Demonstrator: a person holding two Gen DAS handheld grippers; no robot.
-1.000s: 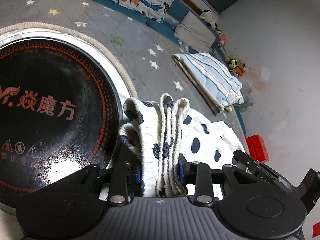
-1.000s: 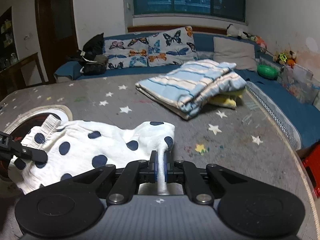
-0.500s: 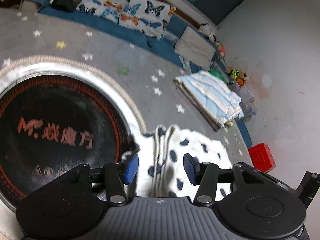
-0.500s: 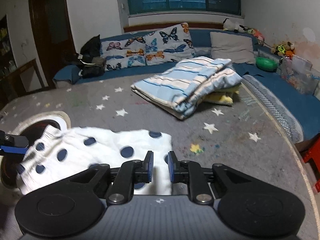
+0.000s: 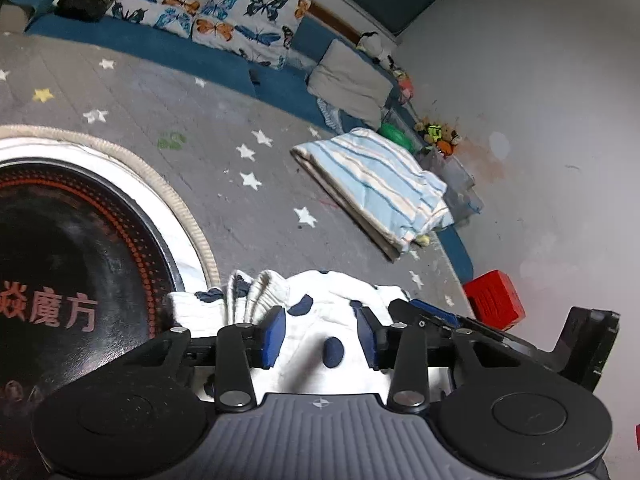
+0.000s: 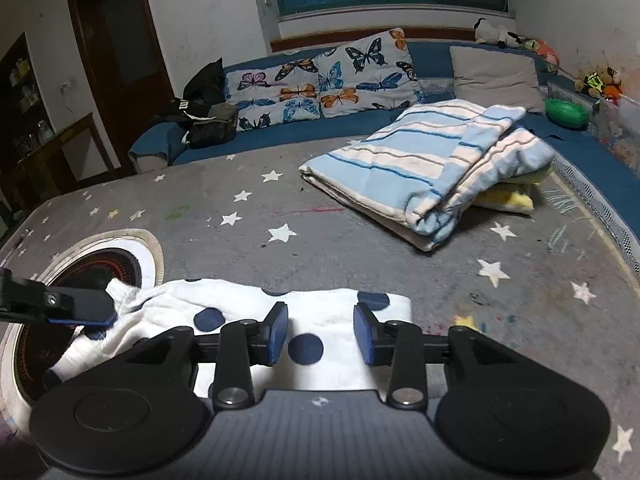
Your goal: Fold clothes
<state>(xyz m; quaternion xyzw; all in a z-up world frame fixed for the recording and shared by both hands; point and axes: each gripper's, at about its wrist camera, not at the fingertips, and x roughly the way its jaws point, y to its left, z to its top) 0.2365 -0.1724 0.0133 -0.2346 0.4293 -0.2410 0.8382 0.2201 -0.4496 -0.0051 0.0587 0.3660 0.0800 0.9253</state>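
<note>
A white garment with navy polka dots [image 6: 240, 312] lies folded on the grey star-patterned surface [image 6: 360, 232], its left end over the round black cooktop [image 6: 100, 268]. My right gripper [image 6: 320, 336] is open and empty just above the garment's right part. My left gripper [image 5: 322, 336] is open and empty above the garment [image 5: 320, 320], near its bunched elastic end [image 5: 256, 292]. One left finger [image 6: 60, 304] shows in the right wrist view at the left. The right gripper's finger [image 5: 436, 316] shows in the left wrist view.
A folded blue-striped blanket [image 6: 432, 160] lies at the far right on a yellow item [image 6: 508, 196]. Butterfly cushions [image 6: 320, 80] and a grey pillow [image 6: 496, 76] line the blue sofa. A red box [image 5: 494, 300] sits beyond the edge. The cooktop [image 5: 60, 280] is at the left.
Both grippers have let go of the garment, opened wide and pulled back. The garment dropped flat onto the surface.
</note>
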